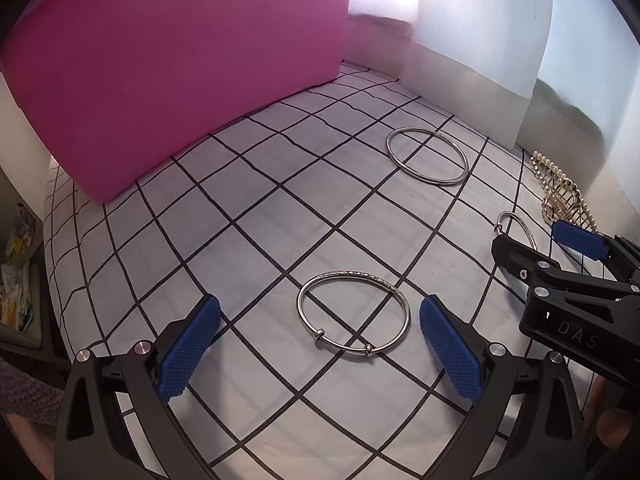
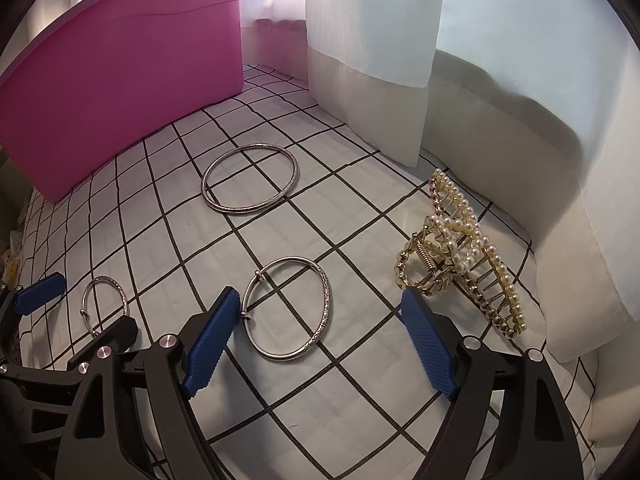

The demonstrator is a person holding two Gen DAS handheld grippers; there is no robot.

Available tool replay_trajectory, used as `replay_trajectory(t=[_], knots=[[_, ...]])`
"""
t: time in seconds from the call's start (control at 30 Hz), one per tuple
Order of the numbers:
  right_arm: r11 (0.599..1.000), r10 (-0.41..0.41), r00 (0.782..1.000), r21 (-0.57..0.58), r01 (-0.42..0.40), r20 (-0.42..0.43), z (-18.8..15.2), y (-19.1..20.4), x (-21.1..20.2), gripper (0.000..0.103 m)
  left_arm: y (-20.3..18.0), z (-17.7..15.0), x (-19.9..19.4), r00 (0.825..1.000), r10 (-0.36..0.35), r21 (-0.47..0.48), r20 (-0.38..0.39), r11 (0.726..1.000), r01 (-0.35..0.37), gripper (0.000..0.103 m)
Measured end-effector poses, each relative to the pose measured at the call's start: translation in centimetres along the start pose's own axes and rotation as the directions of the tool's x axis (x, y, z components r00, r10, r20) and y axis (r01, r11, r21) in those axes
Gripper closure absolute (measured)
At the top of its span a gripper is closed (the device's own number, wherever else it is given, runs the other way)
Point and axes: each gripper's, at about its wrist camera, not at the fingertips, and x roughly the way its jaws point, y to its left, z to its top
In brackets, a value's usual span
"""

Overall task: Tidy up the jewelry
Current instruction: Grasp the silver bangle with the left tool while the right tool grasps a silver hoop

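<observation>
Your left hand-held gripper (image 1: 320,344) has its blue pads spread wide on either side of a thin silver bangle (image 1: 353,314) lying flat on the checked cloth (image 1: 224,216); nothing is gripped. Your right hand-held gripper (image 2: 320,340) is likewise apart and empty, framing a second bangle (image 2: 287,307), with its left pad touching or just beside the small bead on the ring. A third, plain bangle (image 2: 250,178) lies farther off, nearer the pink box (image 2: 120,80), and the pearl hair claw (image 2: 460,252) sits just right of your right pad.

The likely trouble: these rings are slim, hard, polished metal lying flat, so closing the pads from the sides may make one skate or pop out rather than seat. The cloth looks soft and may bunch up into the jaws. Your right pad is near the claw, whose teeth and spring could snag. The two grippers also sit close together, so they may knock.
</observation>
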Motion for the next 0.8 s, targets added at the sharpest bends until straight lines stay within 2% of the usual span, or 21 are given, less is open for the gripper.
replay_trajectory(t=[0.2, 0.37, 0.5, 0.53, 0.57, 0.8], knots=[[1.0, 0.0, 1.0, -0.01, 0.0, -0.004, -0.1, 0.3, 0.2, 0.025, 0.1, 0.0, -0.1, 1.0, -0.005, 0.0, -0.001, 1.0, 0.005, 0.007], [1.0, 0.005, 1.0, -0.018, -0.005, -0.001, -0.7, 0.3, -0.5, 0.029, 0.5, -0.3, -0.4, 1.0, 0.004, -0.012, 0.015, 1.0, -0.004, 0.017], [0.999, 0.014, 1.0, -0.031, -0.013, 0.013, -1.3, 0.8, -1.1, 0.044, 0.9, -0.3, -0.7, 0.999, 0.007, -0.018, 0.032, 1.0, -0.006, 0.029], [0.999, 0.014, 1.0, -0.034, -0.014, 0.018, -1.4, 0.9, -1.2, 0.053, 1.0, -0.3, -0.7, 0.999, 0.006, -0.018, 0.038, 1.0, -0.005, 0.037], [0.999, 0.014, 1.0, -0.039, -0.013, 0.025, -1.5, 1.1, -1.4, 0.059, 1.1, -0.3, -0.8, 0.999, 0.006, -0.015, 0.045, 1.0, -0.005, 0.048], [0.999, 0.029, 0.999, -0.021, -0.028, 0.044, -1.7, 0.6, -1.7, 0.062, 1.8, -0.6, -1.4, 0.998, -0.029, -0.021, 0.064, 0.999, 0.031, 0.049]])
